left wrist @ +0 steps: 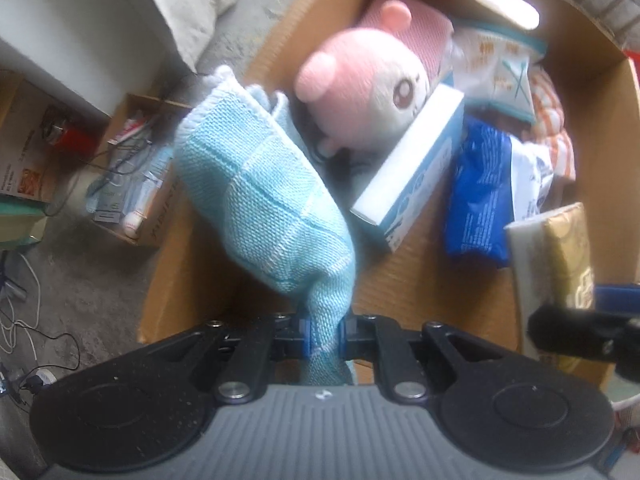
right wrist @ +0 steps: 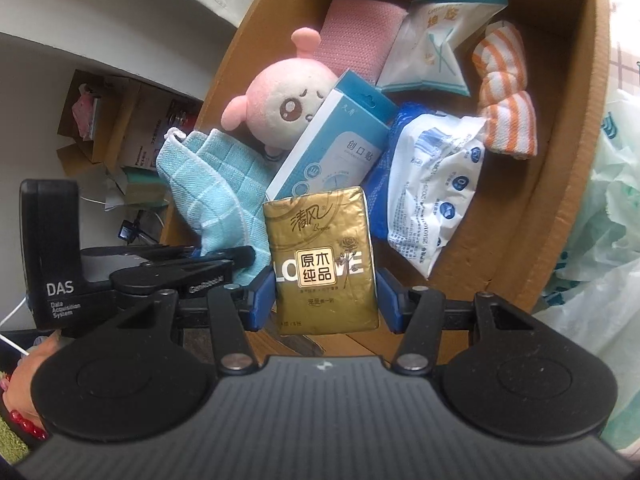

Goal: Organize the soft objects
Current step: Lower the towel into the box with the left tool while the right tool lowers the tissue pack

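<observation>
- A light blue cloth [left wrist: 256, 184] is pinched between the blue pads of the left hand-held gripper [left wrist: 323, 336]; the jaws are clenched on its lower end.
- The cloth is held above the near left corner of a cardboard box [left wrist: 404, 288], and its free end is seen over the box's left wall.
- A gold tissue pack [right wrist: 322, 264] is grasped by the right hand-held gripper [right wrist: 325, 294], with a blue pad pressed against each of its sides.
- The pack is held upright over the near end of the box, just beside the cloth.
- In the box a pink plush [right wrist: 280, 108] is seen lying near the left wall, with a pink towel [right wrist: 360, 28] behind it.
- A blue and white carton [right wrist: 332, 144] is leaned against the plush's face.
- A white and teal packet [right wrist: 436, 48] is seen at the far end, near the handle cut-out in the box's far wall.
- An orange striped cloth [right wrist: 508, 92] is bunched against the right wall.
- A blue and white wipes pack [right wrist: 432, 184] is laid between the carton and the striped cloth.
- Outside the box, a smaller open box of items [left wrist: 132, 176] is seen on the floor to the left, with loose cables [left wrist: 24, 312] near it.
- A pale green plastic bag [right wrist: 600, 220] is seen beyond the right wall.
</observation>
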Motion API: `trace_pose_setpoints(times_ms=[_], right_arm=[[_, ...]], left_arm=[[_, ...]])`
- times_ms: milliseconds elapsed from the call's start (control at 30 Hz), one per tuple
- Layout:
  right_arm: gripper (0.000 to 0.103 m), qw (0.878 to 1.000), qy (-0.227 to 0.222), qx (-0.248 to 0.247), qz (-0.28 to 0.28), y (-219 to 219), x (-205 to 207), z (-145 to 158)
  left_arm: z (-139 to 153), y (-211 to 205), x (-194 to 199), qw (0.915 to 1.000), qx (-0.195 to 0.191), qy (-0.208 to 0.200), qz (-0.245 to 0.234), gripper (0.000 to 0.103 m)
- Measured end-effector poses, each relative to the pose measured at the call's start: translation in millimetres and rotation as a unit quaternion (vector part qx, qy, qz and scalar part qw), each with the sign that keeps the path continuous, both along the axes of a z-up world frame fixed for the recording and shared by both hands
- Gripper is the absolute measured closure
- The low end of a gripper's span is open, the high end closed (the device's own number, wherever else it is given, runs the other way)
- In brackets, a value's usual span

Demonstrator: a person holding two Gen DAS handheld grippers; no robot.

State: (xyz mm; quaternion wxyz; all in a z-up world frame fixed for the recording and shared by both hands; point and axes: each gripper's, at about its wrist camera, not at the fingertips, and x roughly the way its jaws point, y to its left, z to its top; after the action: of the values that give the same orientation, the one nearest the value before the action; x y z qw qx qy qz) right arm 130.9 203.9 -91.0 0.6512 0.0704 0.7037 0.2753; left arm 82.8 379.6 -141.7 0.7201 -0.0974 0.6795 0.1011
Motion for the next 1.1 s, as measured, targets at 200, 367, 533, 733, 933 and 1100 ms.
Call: trace_pose_setpoints(times_ms=[200,367,533,733,933,1100], right_arm=[[0.051,1.000,0.002,-0.012,0.001,8.6,-1.9,-12.9],[0.051,1.000,0.015,-0.021,-0.006,9.4,-4.8,-25.9],[0.051,0.999,0.040,-0.014,-0.022,16.4,-10.8,-46.8],[0.050,0.997,0.061,-0.019,-0.033,31.4,-17.2,-68.1],[0.048,0.996,0.073,-0.022,-0.037,49.8,-19.5,-92.5],[0.040,0.994,0.093,-0.021,-0.051,53.9,-21.3,-105.9]], left_arm=[[-26.2,-0.4,13.8,0.9986,0.005,0.042,-0.032,0.089],[-44.6,5.2,19.6,0.9974,0.016,0.061,-0.035,0.077],[-37.1,13.8,14.8,0.9988,-0.023,0.041,-0.018,0.054],[-7.2,18.5,4.0,0.9993,-0.035,0.008,-0.009,0.052],[11.0,25.8,0.8,0.9997,-0.022,-0.009,0.005,0.054],[22.1,32.3,2.9,0.9995,-0.003,-0.031,0.008,0.057]])
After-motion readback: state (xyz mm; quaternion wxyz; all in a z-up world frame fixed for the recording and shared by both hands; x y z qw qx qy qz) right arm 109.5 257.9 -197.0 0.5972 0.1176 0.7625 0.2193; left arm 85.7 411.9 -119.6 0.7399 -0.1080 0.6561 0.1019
